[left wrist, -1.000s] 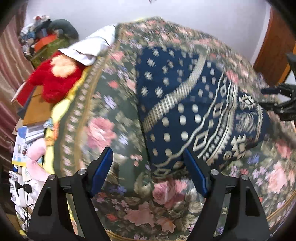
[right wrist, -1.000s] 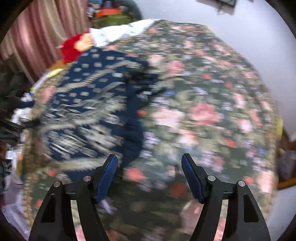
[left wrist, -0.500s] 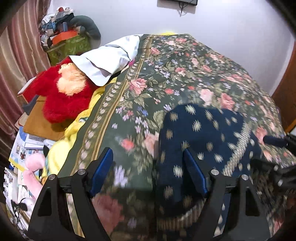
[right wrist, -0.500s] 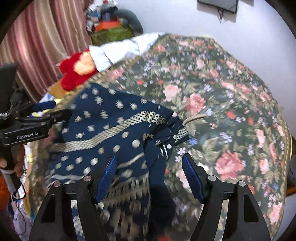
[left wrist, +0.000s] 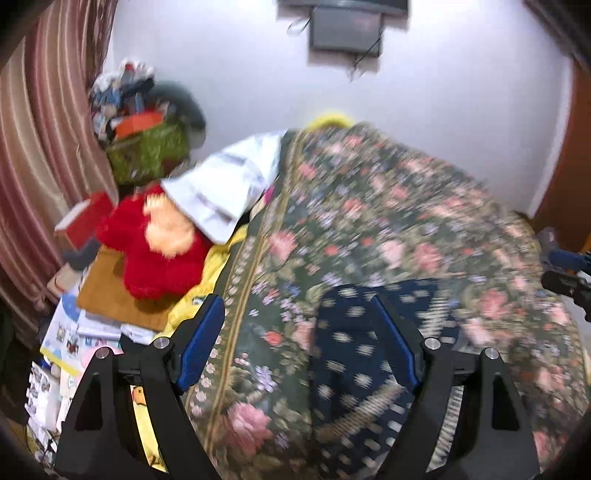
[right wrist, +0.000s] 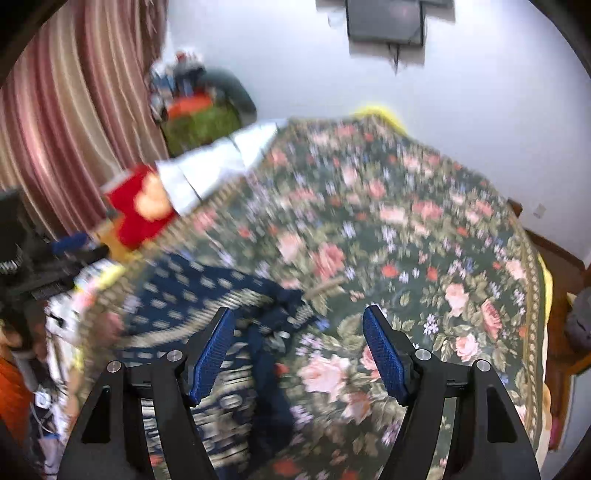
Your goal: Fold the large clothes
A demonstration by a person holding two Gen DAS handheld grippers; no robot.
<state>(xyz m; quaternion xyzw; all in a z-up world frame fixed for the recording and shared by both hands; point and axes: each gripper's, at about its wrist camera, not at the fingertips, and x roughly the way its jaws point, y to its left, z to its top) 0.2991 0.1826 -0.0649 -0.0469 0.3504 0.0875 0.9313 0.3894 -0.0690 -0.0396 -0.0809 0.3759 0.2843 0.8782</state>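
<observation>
A navy garment with cream dots and bands [left wrist: 354, 354] lies folded on the floral bedspread [left wrist: 388, 221]; it also shows in the right wrist view [right wrist: 207, 295]. My left gripper [left wrist: 301, 343] is open and empty, raised above the garment's near left part. My right gripper [right wrist: 299, 354] is open and empty above the garment's right edge. The right gripper shows at the right edge of the left wrist view [left wrist: 569, 273]. The left gripper shows at the left edge of the right wrist view [right wrist: 48, 258]. Both views are blurred.
A red plush toy [left wrist: 159, 243] and a white pillow [left wrist: 225, 188] lie at the bed's left edge. Books and papers [left wrist: 85, 321] are stacked beside it. A green basket of clutter [left wrist: 147, 144] stands by the striped curtain [left wrist: 40, 147]. A screen [left wrist: 347, 33] hangs on the wall.
Both grippers have lifted and tilted up away from the garment, so more of the wall and far bed shows. The garment has slid low in both views. Both stay open.
</observation>
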